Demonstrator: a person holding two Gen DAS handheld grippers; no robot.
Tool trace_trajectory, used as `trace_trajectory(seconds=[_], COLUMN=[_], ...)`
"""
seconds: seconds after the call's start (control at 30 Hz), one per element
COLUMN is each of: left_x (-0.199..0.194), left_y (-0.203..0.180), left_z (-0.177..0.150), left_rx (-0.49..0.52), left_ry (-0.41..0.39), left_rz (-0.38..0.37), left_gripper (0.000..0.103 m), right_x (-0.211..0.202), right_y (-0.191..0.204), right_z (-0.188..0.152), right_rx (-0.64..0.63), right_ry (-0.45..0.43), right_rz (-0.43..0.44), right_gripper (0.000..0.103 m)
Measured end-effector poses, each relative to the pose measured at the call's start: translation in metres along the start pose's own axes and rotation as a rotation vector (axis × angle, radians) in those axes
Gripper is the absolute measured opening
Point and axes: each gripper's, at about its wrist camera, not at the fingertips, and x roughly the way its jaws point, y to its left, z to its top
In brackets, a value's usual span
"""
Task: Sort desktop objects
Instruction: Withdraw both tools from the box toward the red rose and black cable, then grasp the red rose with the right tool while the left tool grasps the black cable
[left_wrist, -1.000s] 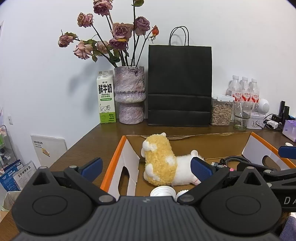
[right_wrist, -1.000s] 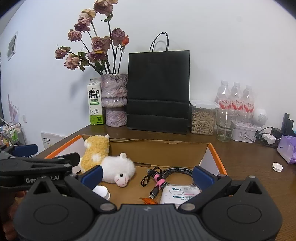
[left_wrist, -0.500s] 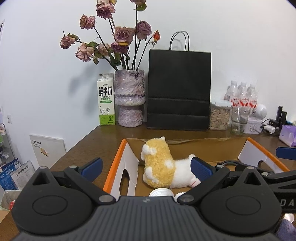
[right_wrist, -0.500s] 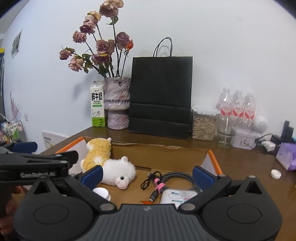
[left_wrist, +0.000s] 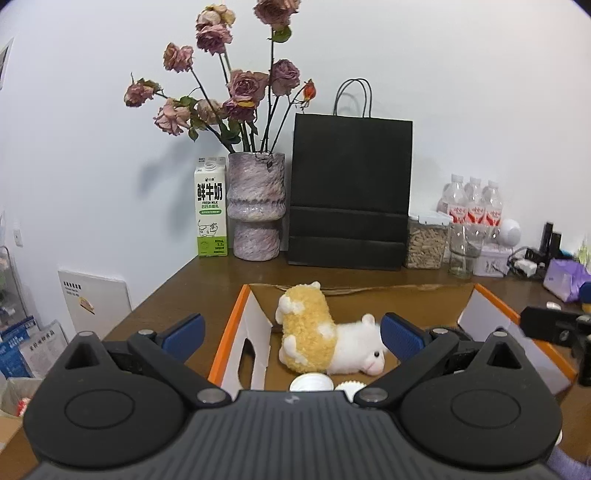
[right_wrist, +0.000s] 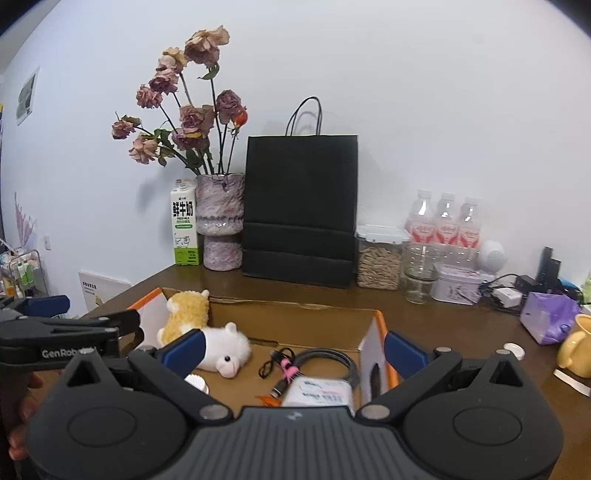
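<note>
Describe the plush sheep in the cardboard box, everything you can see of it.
The plush sheep is a soft toy with a fluffy yellow-tan body with white patches, a white woolly head, small ears, a pinkish muzzle and a dark bead eye. It lies on its side on the floor of the open cardboard box, at the box's left end, head pointing toward the coiled cable. Two white caps lie just in front of it. Neither hand-held gripper touches it.

Box (right_wrist: 295, 325) open from above; plush toy (right_wrist: 207, 332), cable (right_wrist: 314, 363) and packet (right_wrist: 319, 393) crowd its floor
</note>
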Motion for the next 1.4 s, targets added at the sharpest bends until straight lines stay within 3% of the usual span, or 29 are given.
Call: trace_trajectory(seconds=[0.27,0.5,0.9,1.03,1.1,1.17,1.27,1.4], left_x=[-0.035,-0.06,-0.076,-0.075,-0.074,-0.073,-0.073,-0.074], left_y=[0.006,0.023,0.056,0.064,0.068,0.069,0.071,0.068], left_z=[-0.017,-0.045,-0.086,-0.091,-0.092,-0.093,-0.095,-0.095], left_rx=[0.032,0.069,0.071,0.057,0.052,0.051,0.051,0.056], left_ry=[0.024,0.084,0.199,0.214,0.217,0.221,0.22,0.218], left_rz=[0.01,0.03,0.018,0.014,0.009,0.004,-0.007,-0.019], left_gripper=[0.103,0.103,0.103,0.103,0.103,0.103,0.103,0.103], right_x=[-0.036,-0.058,-0.043,-0.029,-0.023,-0.018,-0.019,-0.027], right_y=[-0.009,0.007,0.061,0.069,0.074,0.077,0.08,0.078], right_z=[-0.03,-0.066,-0.097,-0.1,-0.102,-0.105,-0.108,-0.106], right_rx=[0.013,0.001,-0.037,-0.023,-0.03,-0.027,-0.029,-0.02], right_ry=[0.041,0.099,0.173,0.199,0.213,0.238,0.231,0.205], right_rz=[0.011,0.056,0.088,0.095,0.092,0.11,0.123,0.134], right_gripper=[0.103,0.103,0.1,0.093,0.083,0.06,0.039,0.037])
